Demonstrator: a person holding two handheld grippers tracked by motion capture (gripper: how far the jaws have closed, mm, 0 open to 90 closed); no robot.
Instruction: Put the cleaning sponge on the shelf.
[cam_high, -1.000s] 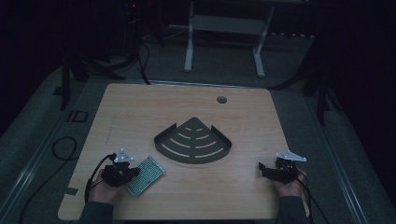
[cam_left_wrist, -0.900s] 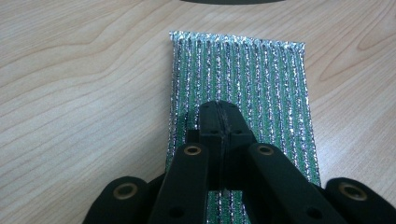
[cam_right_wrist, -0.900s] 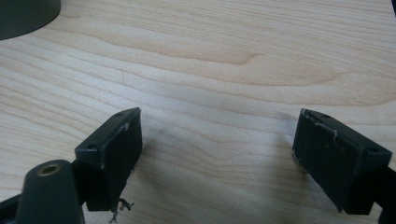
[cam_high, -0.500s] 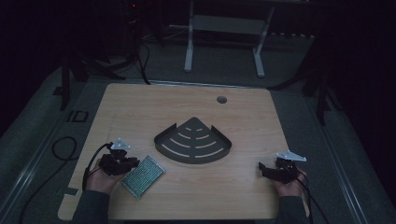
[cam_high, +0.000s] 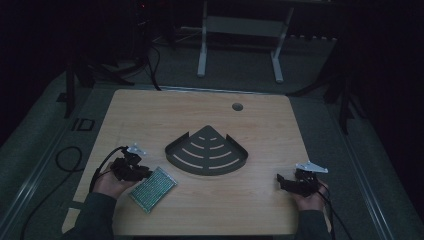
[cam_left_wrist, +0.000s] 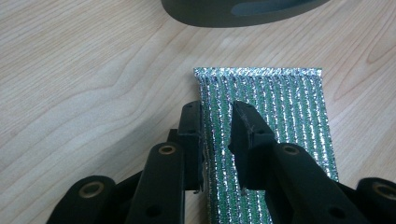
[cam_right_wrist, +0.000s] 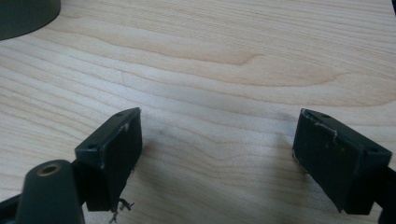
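My left gripper (cam_left_wrist: 215, 119) has just been opening, releasing the shiny green-striped foil packet (cam_left_wrist: 271, 121) onto the wooden table (cam_left_wrist: 84, 84); right gripper (cam_right_wrist: 217, 154) gapes empty.

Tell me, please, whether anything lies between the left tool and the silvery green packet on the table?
Nothing visible does. The left tool sits right over the near end of the packet, its jaws just opened and astride its left edge without pressing it. The dark fan-shaped tray lies farther off, beyond the packet.
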